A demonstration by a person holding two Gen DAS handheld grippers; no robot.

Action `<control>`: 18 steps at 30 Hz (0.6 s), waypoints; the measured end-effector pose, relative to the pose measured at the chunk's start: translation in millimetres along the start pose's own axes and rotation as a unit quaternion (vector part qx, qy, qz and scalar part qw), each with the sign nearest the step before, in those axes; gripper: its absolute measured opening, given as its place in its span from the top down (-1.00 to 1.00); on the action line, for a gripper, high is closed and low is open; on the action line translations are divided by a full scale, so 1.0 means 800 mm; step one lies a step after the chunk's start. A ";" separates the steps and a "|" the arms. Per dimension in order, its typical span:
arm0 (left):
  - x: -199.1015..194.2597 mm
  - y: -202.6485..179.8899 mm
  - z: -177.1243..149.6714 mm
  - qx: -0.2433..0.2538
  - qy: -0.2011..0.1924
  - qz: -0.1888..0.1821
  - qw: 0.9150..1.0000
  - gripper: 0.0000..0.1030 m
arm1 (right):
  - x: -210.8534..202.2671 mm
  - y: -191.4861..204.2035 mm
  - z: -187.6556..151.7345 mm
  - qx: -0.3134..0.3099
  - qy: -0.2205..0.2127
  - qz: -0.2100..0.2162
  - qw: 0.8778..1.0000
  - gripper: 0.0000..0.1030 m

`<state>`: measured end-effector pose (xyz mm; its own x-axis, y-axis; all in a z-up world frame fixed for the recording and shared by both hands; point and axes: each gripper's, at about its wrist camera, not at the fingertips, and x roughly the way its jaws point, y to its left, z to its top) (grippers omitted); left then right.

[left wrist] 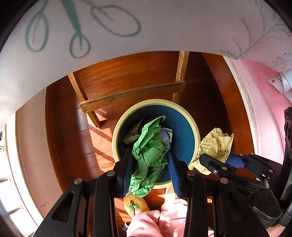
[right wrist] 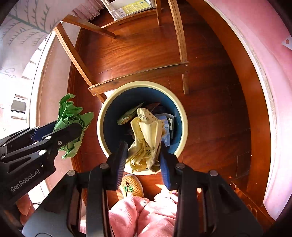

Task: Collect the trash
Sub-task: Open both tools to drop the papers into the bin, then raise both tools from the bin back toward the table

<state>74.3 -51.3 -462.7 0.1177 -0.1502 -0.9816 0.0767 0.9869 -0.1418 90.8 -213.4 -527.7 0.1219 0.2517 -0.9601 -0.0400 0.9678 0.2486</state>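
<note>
Drop step: my left gripper (left wrist: 150,160) clamps green paper (left wrist: 149,151), right gripper (right wrist: 144,155) clamps yellow wrapper (right wrist: 146,138), above bin (right wrist: 109,145). Next: release both.

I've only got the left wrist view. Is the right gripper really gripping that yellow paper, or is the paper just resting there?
Observer: Gripping. In the right wrist view, both pads of the right gripper press on the yellow paper.
Operator: Is it over the bin?
Observer: In that view it lines up with the bin's near rim, partly across the opening. How high above it, I cannot tell.
Operator: Anything else on the floor that I can't see?
Observer: A white box with a yellow label sits beyond the wooden legs.
</note>
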 end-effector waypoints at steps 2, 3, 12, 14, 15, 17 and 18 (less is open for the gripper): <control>0.003 0.007 -0.001 0.002 -0.005 -0.001 1.000 0.25 | 0.008 -0.003 0.001 -0.001 0.000 0.001 1.000 0.40; 0.004 0.007 -0.001 0.002 -0.007 -0.001 1.000 0.20 | 0.010 -0.001 0.001 -0.002 0.001 0.001 1.000 0.40; 0.011 0.040 0.000 -0.017 -0.009 -0.003 1.000 -0.75 | 0.032 0.000 0.013 -0.006 0.002 0.000 1.000 -0.29; 0.011 0.045 0.000 -0.017 -0.010 0.000 1.000 -0.80 | 0.033 0.001 0.014 -0.004 0.003 -0.001 1.000 -0.29; 0.009 0.047 -0.001 -0.017 -0.010 0.002 1.000 -0.81 | 0.032 0.002 0.014 -0.003 0.003 -0.002 1.000 -0.29; 0.005 0.048 -0.002 -0.018 -0.011 0.004 1.000 -0.81 | 0.030 0.003 0.015 -0.003 0.002 -0.005 1.000 -0.29; 0.002 0.049 -0.002 -0.019 -0.011 0.005 1.000 -0.81 | 0.029 0.004 0.015 -0.002 0.003 -0.007 1.000 -0.29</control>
<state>75.5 -13.0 -469.8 0.1393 -0.1410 -0.9802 0.0381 0.9898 -0.1369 105.6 -204.4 -547.8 0.1172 0.2385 -0.9640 -0.0424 0.9711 0.2351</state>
